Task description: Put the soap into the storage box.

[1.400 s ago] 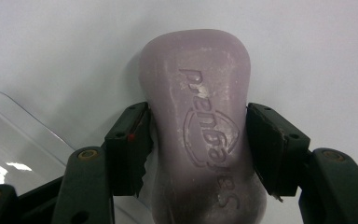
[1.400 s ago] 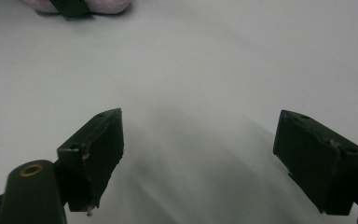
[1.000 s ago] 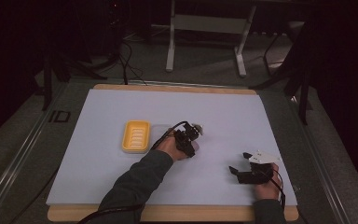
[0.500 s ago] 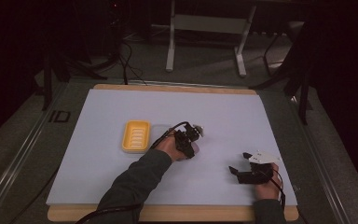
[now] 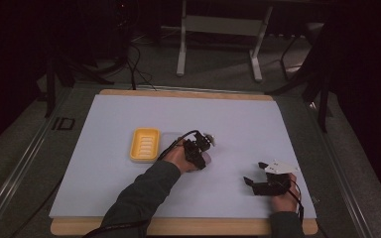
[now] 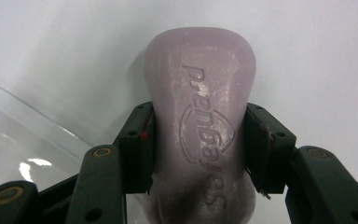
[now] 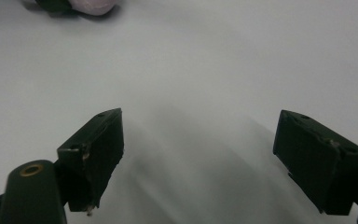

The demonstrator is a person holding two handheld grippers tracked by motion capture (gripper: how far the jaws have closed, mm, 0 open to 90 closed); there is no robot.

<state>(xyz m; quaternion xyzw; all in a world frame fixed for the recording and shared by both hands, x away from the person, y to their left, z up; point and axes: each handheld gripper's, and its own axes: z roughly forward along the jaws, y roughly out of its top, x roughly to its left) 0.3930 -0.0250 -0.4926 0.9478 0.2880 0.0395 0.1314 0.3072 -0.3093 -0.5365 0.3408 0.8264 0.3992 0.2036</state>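
Pale lilac, embossed bar of soap (image 6: 200, 126), near the middle of the white table (image 5: 104, 188), clamped at its waist between the left gripper (image 6: 198, 149) pads. A yellow ridged plastic soap dish (image 5: 145, 145) lies just beside it. The right gripper (image 7: 198, 158), jaws spread and empty, rests near the table's front right corner.

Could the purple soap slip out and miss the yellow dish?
It could. The left gripper pinches the purple soap only at its narrow waist, and soap is slick, so it may slide or twist loose. The yellow dish sits off to one side, so the carry may drop it short. The clear lid lies close and could get bumped.
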